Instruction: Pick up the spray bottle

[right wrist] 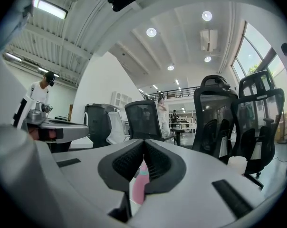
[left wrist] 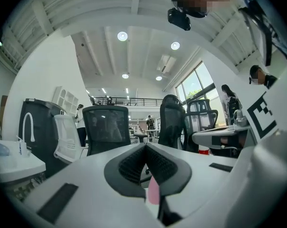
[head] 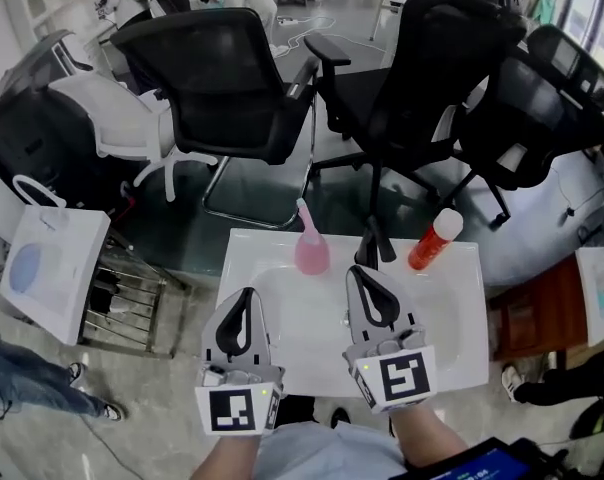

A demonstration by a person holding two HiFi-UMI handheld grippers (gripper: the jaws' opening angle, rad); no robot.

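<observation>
Awaiting pickup: pink spray bottle (head: 311, 246) standing upright near the far edge of the white counter (head: 452, 338), untouched; left tool (head: 246, 298) and right tool (head: 359, 273) both closed, empty, short of it; the whole grasp and lift judged outstanding.

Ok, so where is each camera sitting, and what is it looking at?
Head view: on the person's head, looking steeply down at the white table; both forearms, the left gripper and right gripper show.
Left gripper view: rides the left gripper, looking level along its shut jaws toward black chairs.
Right gripper view: rides the right gripper, likewise level along shut jaws.
Shared: all three show the pink spray bottle.
</observation>
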